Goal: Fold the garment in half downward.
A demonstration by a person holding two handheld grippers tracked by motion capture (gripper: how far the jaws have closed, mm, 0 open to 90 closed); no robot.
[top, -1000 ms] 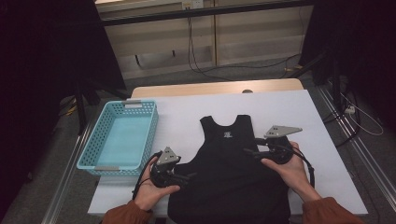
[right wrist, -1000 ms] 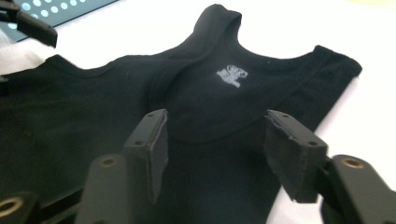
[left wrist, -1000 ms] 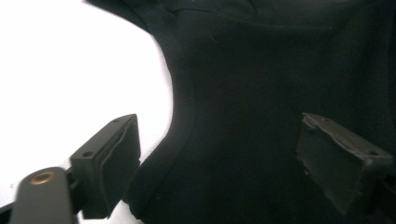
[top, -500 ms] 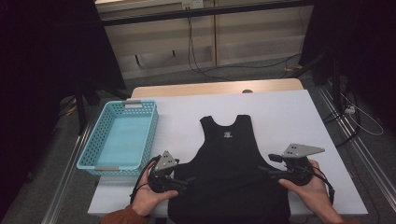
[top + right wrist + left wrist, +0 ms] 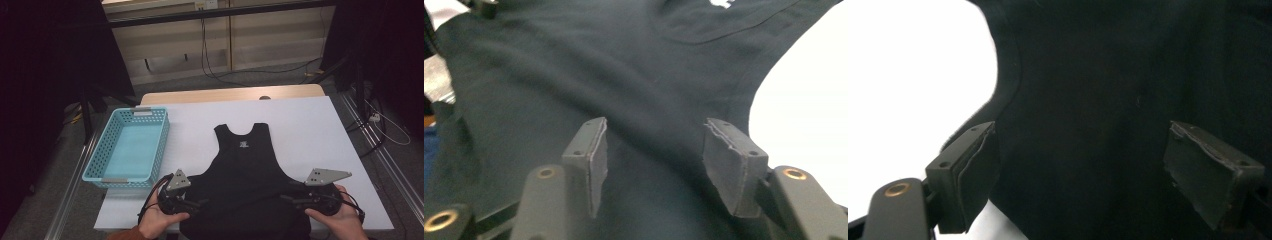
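Observation:
A black sleeveless top (image 5: 247, 180) lies flat on the white table (image 5: 300, 125), neck toward the far side, with a small white mark (image 5: 243, 145) below the collar. Its lower part hangs over the near edge. My left gripper (image 5: 197, 204) rests at the garment's left side seam, jaws wide apart over the dark cloth (image 5: 1088, 100). At the right side seam my right gripper (image 5: 290, 199) is open too, its pads (image 5: 591, 150) hovering just above the fabric (image 5: 624, 65). Neither holds anything.
A light blue plastic basket (image 5: 130, 150) with nothing in it sits at the table's left edge. A wooden strip (image 5: 230, 94) runs along the far side. Cables (image 5: 220, 75) lie on the floor behind, and metal rails (image 5: 385, 160) flank the table.
Both grippers have drawn back toward the near edge and spread outward along the garment's sides; the right one moved farthest, from beside the armhole to the lower right seam.

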